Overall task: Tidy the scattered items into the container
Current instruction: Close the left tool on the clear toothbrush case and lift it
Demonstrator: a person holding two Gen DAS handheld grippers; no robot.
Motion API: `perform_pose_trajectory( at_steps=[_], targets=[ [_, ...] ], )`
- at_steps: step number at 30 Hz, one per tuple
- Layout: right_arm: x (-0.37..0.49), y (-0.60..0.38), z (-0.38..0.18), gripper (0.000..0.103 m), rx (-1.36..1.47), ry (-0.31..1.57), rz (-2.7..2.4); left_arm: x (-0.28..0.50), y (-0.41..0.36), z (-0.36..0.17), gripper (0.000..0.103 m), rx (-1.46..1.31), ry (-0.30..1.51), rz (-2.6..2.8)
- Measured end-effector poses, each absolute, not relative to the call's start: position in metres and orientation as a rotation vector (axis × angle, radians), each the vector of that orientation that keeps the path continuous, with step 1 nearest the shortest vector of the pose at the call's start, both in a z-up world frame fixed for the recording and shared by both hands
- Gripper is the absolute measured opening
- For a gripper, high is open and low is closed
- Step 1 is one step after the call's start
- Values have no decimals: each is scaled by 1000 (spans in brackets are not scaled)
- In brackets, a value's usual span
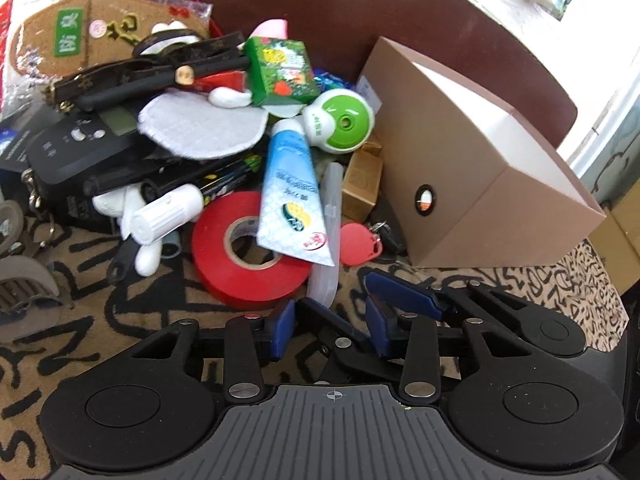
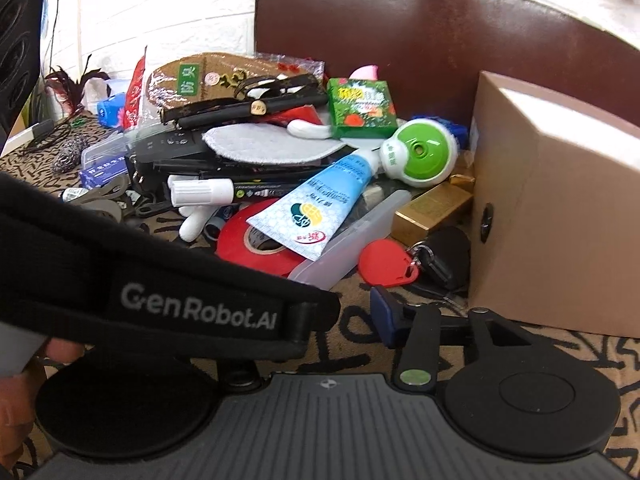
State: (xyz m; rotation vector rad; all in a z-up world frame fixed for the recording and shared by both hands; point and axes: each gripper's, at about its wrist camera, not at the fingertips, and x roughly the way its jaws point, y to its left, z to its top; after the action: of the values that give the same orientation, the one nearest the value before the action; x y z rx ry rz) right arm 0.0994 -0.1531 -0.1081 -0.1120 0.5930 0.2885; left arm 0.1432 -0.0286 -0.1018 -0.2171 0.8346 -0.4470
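A heap of loose items lies on the patterned cloth: a red tape roll [image 1: 248,252], a blue-white tube [image 1: 290,196], a green-white round gadget [image 1: 340,122], a green box [image 1: 280,70], a red key fob [image 1: 358,244] and a white marker [image 1: 168,214]. A tan box container [image 1: 472,168] stands to their right, also in the right wrist view [image 2: 560,208]. My left gripper [image 1: 332,332] is open and empty, just short of the tape roll. The other gripper's blue fingertip [image 1: 400,292] reaches in beside it. My right gripper's right finger [image 2: 384,312] shows near the fob [image 2: 386,262]; the left finger is hidden by a black strap [image 2: 168,296].
A dark brown chair back [image 1: 360,4] rises behind the heap. A packaged insole [image 1: 76,36], black straps [image 1: 152,68], a black device [image 1: 80,144] and a white pad [image 1: 200,124] crowd the left. Small gold boxes [image 2: 432,208] and a clear case [image 2: 352,236] lie by the container.
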Motion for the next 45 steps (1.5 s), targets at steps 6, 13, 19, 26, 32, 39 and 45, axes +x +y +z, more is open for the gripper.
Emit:
perform_pose_trajectory(
  at_steps=[6, 13, 19, 26, 32, 39, 45],
  targets=[
    [99, -168, -108, 43, -91, 589, 225, 150, -47, -103, 55, -217, 841, -484],
    [112, -177, -108, 35, -100, 584, 215, 170, -65, -100, 55, -247, 837, -430],
    [117, -179, -110, 25, -94, 589, 242, 190, -63, -102, 29, -312, 886, -434],
    [96, -182, -106, 13, -114, 601, 285, 167, -66, -95, 25, -248, 871, -439],
    [60, -191, -100, 13, -100, 638, 327, 130, -66, -96, 25, -229, 893, -455],
    [3, -199, -95, 14, -119, 686, 369, 69, -67, -91, 26, -227, 944, -485],
    [-2, -194, -96, 16, -114, 685, 361, 66, -73, -89, 49, -187, 938, -441]
  ],
)
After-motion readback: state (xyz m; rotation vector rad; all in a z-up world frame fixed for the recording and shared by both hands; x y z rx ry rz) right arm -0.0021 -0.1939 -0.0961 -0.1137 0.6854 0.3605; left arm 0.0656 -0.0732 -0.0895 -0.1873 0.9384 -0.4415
